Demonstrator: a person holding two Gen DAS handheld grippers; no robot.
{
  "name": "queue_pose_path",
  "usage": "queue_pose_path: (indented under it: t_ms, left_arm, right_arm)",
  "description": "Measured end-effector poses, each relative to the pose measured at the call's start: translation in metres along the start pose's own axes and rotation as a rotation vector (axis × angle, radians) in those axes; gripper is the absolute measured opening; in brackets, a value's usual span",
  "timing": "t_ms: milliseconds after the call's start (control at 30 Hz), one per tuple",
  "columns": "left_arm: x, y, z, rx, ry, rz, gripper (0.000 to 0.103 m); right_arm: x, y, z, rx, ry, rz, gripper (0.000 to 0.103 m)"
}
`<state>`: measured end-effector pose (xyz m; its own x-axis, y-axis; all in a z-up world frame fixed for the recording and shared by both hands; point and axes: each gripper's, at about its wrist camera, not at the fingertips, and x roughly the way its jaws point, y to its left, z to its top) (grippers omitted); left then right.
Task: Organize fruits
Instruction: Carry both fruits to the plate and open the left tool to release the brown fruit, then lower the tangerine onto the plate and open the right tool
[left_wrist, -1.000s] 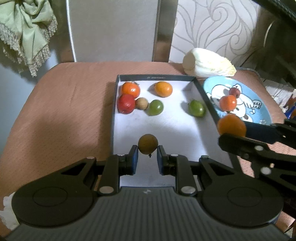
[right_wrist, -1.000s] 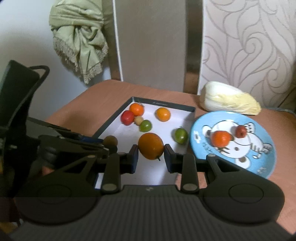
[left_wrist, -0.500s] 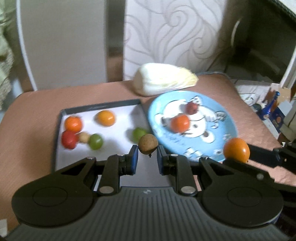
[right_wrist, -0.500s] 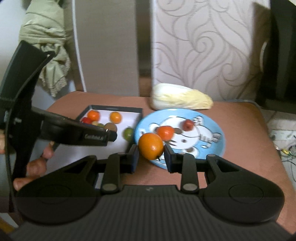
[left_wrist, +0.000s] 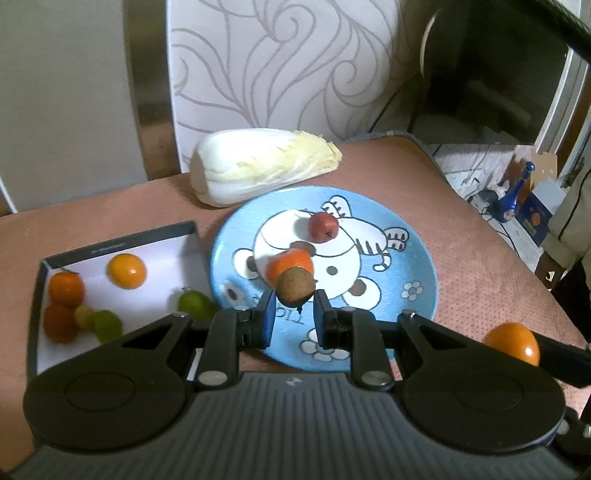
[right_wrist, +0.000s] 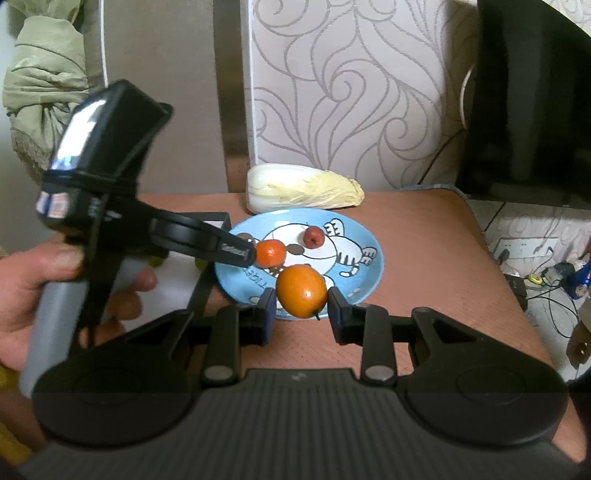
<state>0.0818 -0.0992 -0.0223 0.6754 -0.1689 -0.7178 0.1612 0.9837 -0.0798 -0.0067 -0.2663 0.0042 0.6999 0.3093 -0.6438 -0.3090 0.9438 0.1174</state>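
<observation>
Left gripper (left_wrist: 293, 309) fingers are gripping a small round brown fruit (left_wrist: 294, 286); right gripper (right_wrist: 302, 305) fingers are gripping a round orange fruit (right_wrist: 301, 291), both hovering over the blue cartoon-printed plate (left_wrist: 413, 258).

Printed on the blue plate (right_wrist: 364, 275), near its front rim: "TIGER", upside down from both wrist views and partly hidden behind the held fruit. Small pale lettering along the dark rim of the box (left_wrist: 110, 246), too small to read. White lettering on the left gripper's finger (right_wrist: 232, 251), blurred, illegible.
</observation>
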Motion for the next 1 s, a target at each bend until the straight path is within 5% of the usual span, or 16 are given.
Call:
queue_pose_path:
  t_ms: [900,1000]
  left_arm:
    - [0.055,-0.024,0.008,0.112,0.027,-0.038,0.026]
    - [0.053,-0.025,0.009,0.118,0.024,-0.041,0.032]
  right_arm:
    - [-0.01,0.006,-0.006,0.034,0.018,-0.082,0.033]
    - [-0.011,0.005,-0.006,0.037,0.017,-0.086,0.033]
